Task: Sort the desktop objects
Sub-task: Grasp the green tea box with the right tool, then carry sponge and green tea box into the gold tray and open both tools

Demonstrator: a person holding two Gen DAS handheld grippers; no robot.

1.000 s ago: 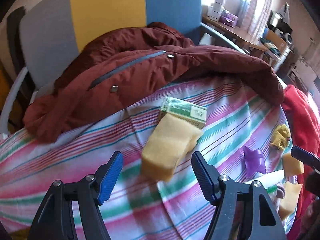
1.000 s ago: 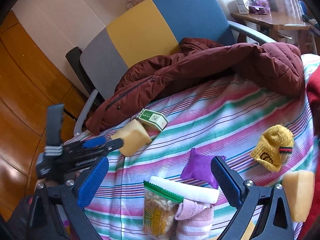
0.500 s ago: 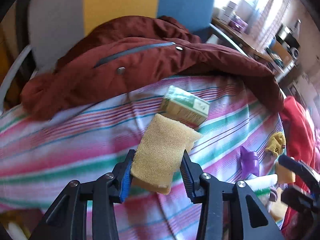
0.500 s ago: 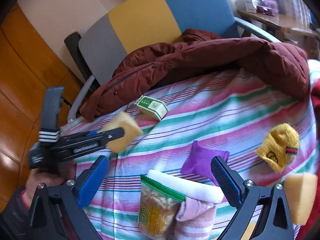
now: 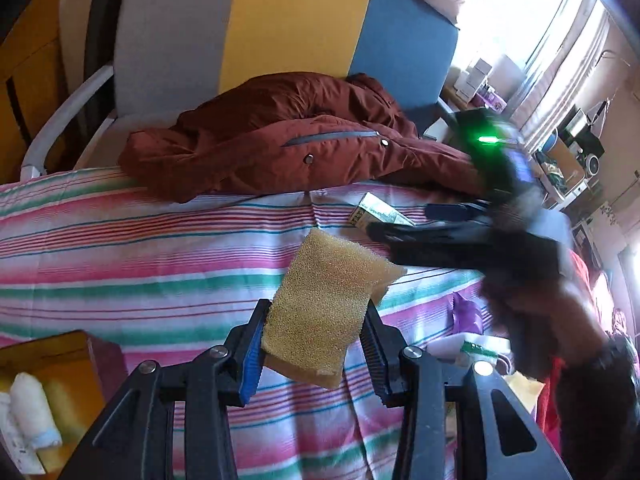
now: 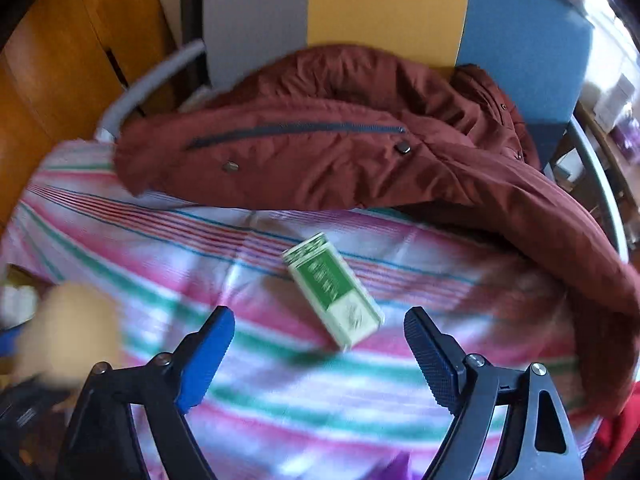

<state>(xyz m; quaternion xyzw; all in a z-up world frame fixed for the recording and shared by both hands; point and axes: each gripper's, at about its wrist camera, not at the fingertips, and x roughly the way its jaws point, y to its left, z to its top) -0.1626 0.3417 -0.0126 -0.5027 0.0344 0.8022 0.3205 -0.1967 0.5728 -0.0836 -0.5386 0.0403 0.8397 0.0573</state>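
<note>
gripping sponge (image 5: 320, 312): left tongs (image 5: 312, 354) | right tongs (image 6: 320, 352) agape | green box (image 6: 334, 290) print blurred

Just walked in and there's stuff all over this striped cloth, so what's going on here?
A person is sorting the objects with two handheld grippers. The left gripper is shut on a yellow sponge, held above the striped cloth. The right gripper is open, pointed at a green and white box lying flat on the cloth, not yet touching it. A dark red jacket lies along the far edge, against a chair.
</note>
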